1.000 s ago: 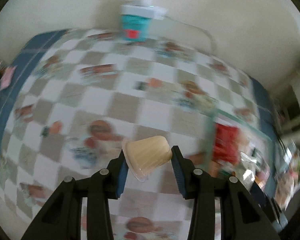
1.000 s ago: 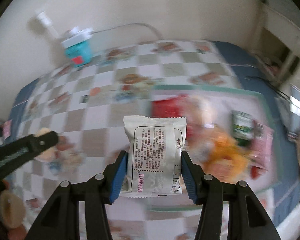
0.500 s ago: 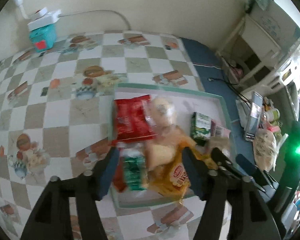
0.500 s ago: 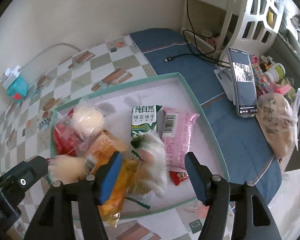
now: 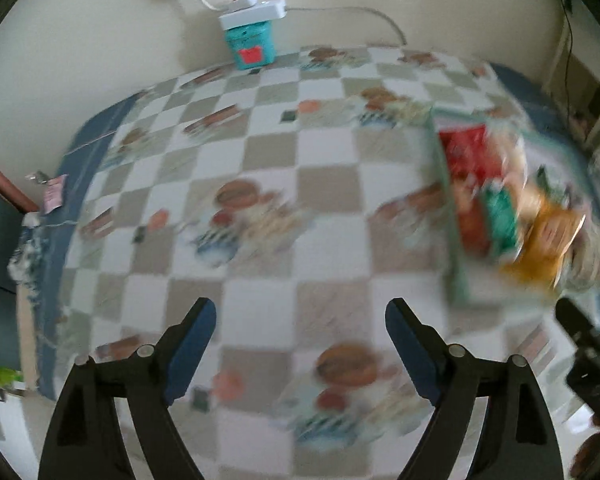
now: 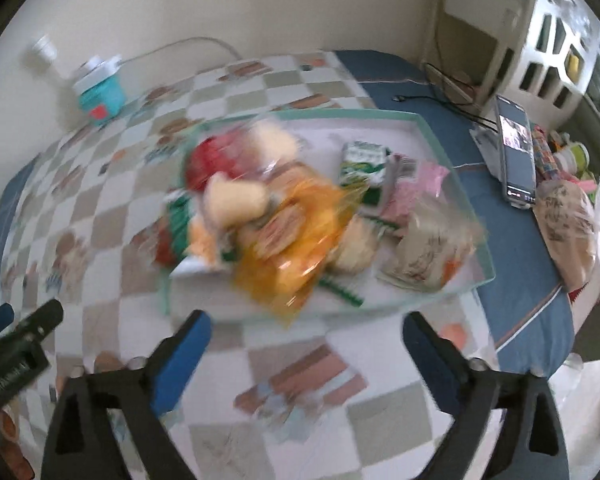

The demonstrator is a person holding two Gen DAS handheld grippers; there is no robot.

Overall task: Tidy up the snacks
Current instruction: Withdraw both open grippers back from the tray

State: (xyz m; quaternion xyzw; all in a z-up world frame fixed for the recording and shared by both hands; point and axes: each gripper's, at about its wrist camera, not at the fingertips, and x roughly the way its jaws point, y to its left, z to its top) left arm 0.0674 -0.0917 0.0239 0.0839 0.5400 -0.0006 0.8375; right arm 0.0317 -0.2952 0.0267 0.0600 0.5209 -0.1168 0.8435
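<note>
Both tongs emptied since earlier frame: pale jelly cup (image 6: 236, 202) and white packet (image 6: 428, 248) now lying in snack tray (image 6: 440, 130), jaws just been opening, nothing between them

Left tongs (image 5: 300, 320) spread, hanging over checkered surface (image 5: 260, 152), tray at far right

Right tongs (image 6: 306, 330) spread just short of tray; likely releasing to pool snacks; only this view showing phone (image 6: 518, 160)

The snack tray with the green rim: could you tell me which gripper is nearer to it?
Right. The right gripper hovers just in front of the snack tray; the left gripper is off to its left over the checkered cloth.
</note>
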